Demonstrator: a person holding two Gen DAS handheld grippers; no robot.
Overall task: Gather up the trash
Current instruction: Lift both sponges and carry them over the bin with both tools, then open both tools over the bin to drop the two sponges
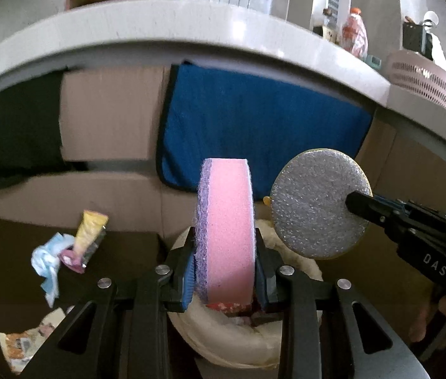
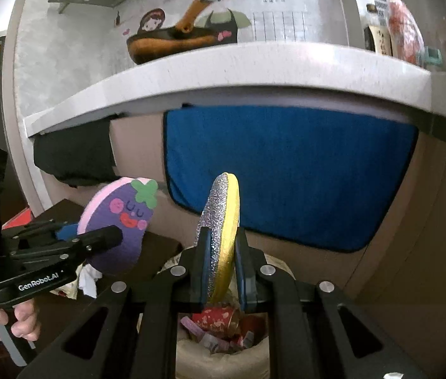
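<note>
In the left wrist view my left gripper is shut on a pink sponge with a purple scrub face, held edge-on above a white-lined trash bin. To its right, my right gripper pinches a round silver glitter scrubber. In the right wrist view the right gripper is shut on that scrubber, whose back is yellow. It hangs over the bin, which holds red and pink wrappers. At the left, the left gripper holds the sponge, which has an eggplant face.
A blue towel hangs from the pale counter edge behind the bin, against cardboard panels. Crumpled wrappers lie on the dark floor at the left. A pink basket and bottles stand on the counter. A hand grips the left tool.
</note>
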